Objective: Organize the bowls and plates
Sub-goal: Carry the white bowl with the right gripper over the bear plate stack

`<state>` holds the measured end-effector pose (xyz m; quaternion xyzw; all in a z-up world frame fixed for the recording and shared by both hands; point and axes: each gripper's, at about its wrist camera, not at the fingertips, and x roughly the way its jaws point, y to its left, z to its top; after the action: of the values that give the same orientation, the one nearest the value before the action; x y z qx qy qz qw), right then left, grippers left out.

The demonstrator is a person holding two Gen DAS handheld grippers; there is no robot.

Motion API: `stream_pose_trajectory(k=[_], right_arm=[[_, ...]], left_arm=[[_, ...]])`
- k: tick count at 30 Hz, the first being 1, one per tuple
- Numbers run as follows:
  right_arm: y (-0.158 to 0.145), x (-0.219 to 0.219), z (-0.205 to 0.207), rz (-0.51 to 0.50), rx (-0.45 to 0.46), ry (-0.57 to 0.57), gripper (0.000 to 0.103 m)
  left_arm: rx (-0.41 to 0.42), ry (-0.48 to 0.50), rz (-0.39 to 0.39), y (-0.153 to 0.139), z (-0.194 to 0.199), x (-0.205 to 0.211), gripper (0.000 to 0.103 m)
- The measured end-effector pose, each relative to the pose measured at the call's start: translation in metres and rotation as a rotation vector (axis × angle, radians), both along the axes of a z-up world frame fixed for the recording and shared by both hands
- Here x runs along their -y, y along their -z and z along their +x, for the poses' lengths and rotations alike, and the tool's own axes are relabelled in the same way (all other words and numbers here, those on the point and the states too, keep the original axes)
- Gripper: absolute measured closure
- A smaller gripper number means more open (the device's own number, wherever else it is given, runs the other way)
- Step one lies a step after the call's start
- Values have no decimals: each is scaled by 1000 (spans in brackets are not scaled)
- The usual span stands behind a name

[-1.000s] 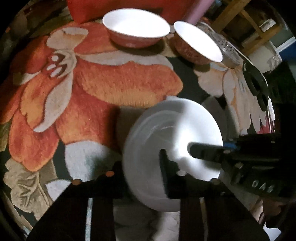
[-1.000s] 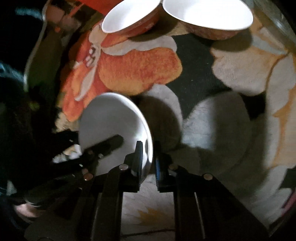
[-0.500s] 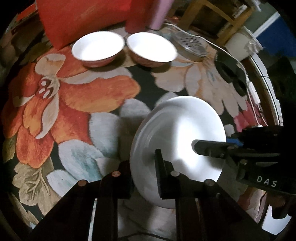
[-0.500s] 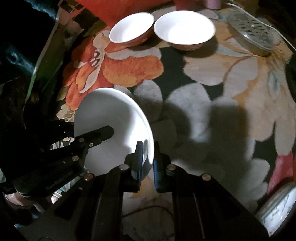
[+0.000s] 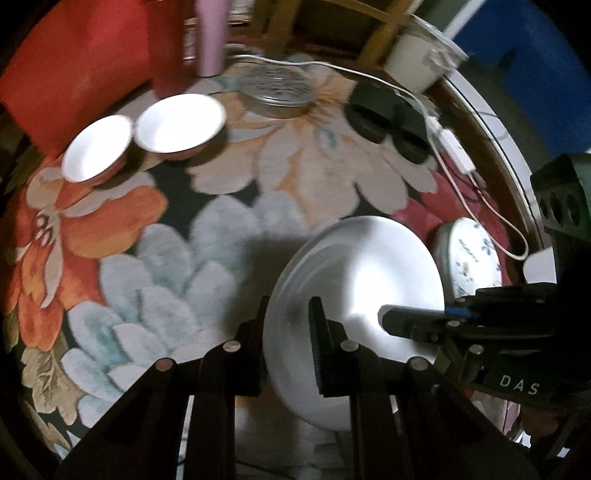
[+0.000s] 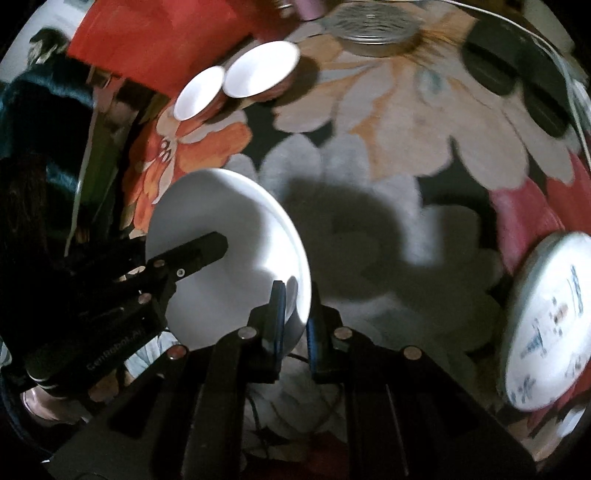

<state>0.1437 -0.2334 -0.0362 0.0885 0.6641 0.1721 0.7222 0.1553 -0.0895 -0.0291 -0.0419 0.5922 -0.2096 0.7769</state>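
A plain white plate (image 5: 364, 284) (image 6: 229, 225) hangs above the floral cloth, held by both grippers. My left gripper (image 5: 288, 332) is shut on its near left rim. My right gripper (image 6: 297, 314) is shut on its opposite rim and shows in the left wrist view (image 5: 410, 321) as a black finger over the plate. Two white bowls with reddish outsides (image 5: 98, 147) (image 5: 181, 122) sit side by side at the far left, also in the right wrist view (image 6: 199, 92) (image 6: 262, 68). A blue-patterned plate (image 5: 471, 254) (image 6: 550, 321) lies at the right.
The round table's floral cloth (image 5: 314, 166) spreads below. A glass lid (image 5: 275, 88), black pieces (image 5: 388, 118), a white cable with adapter (image 5: 454, 144), a pink bottle (image 5: 210, 33) and a red box (image 5: 77, 62) stand along the back.
Both grippers have carried the white plate up and to the right, away from the two bowls. The blue-patterned plate has come into view at the right.
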Motion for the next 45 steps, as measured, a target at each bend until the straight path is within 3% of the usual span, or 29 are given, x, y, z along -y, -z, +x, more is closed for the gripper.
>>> stream_pose_trajectory(k=[10,25,34,45], right_arm=[[-25,72,-18,-36,36,105,92],[-30,156,-39,-87,26,233,92],[-12,207,-53,-113,-20,323,92],[31,254,-75,-109,-121,424,92]], left_arm=[[0,99,-34,-11,-6,71,86],[-20,206,-68,-10,-15,165,86],[-67,289,-62,16,-23,225,86],[-91,420,24,51,-40,282,83]])
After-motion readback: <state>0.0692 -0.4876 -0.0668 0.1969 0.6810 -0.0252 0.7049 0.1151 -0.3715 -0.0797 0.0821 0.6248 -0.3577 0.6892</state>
